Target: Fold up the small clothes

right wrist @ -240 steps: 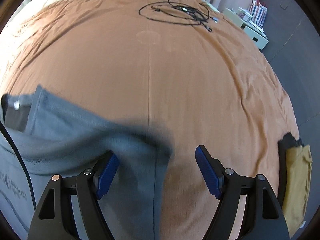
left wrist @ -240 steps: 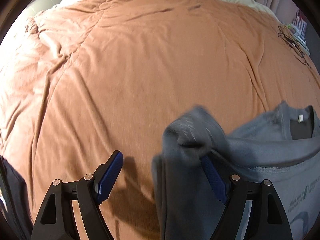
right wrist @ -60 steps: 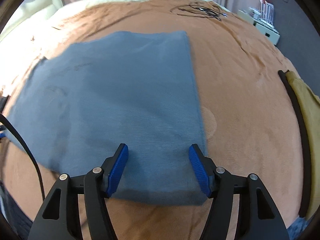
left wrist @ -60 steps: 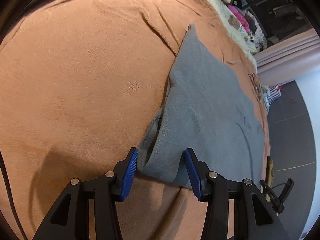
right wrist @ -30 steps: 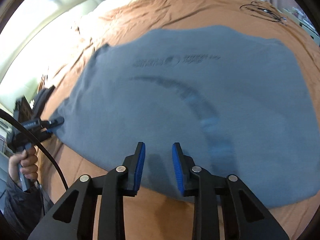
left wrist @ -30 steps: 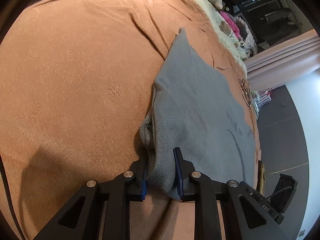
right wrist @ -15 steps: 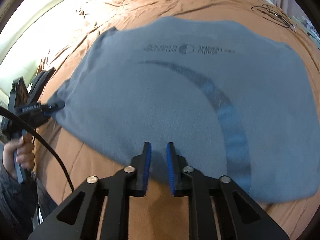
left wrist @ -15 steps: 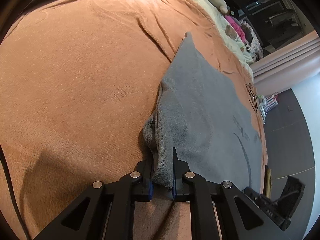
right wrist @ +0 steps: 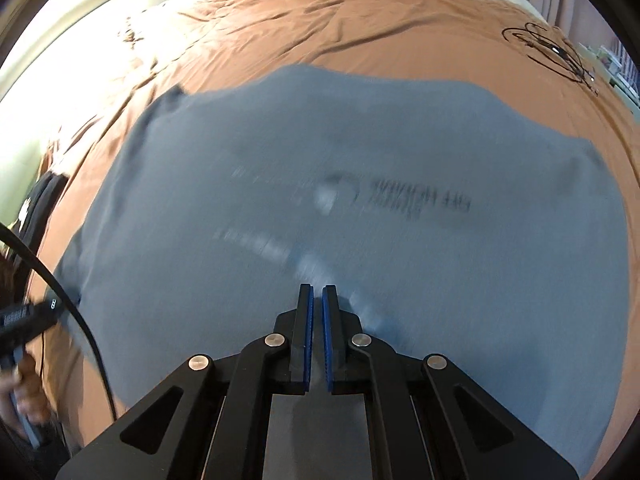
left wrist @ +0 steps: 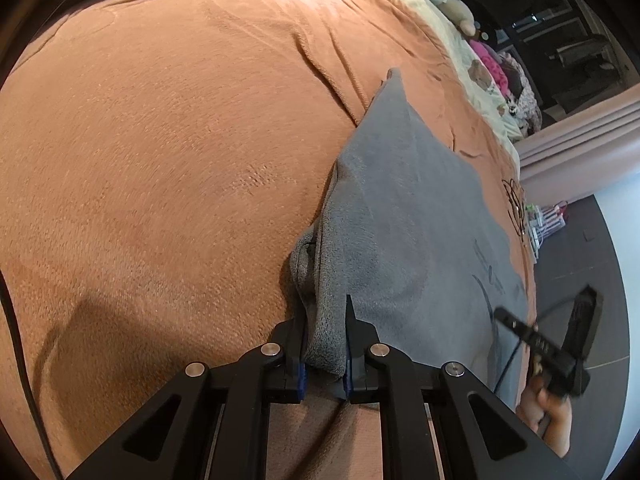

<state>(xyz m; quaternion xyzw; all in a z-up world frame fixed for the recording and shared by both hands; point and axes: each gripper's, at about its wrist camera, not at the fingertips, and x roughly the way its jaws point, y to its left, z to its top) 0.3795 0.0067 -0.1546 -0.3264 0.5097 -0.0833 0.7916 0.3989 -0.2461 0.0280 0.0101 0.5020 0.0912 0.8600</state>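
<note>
Pinching a bunched corner of the grey shirt (left wrist: 420, 216), the left gripper (left wrist: 325, 344) has its blue pads clamped on the cloth at the near left edge of the garment, which lies spread on the orange blanket (left wrist: 160, 160). The step in hand looks like taking hold of the near hem for a fold toward the far edge. At the right of this view the right gripper (left wrist: 540, 344) shows, blurred, with a hand beneath it. Soft toys and a curtain sit far right, off the bed.

From the right wrist, the right gripper (right wrist: 316, 312) has its fingers drawn together above the shirt (right wrist: 440, 280), apparently with no cloth between them. Next, it probably needs to part them and catch the hem. A coiled cable (right wrist: 552, 52) lies far right, well clear; the trailing cord (right wrist: 72, 304) near left could snag.
</note>
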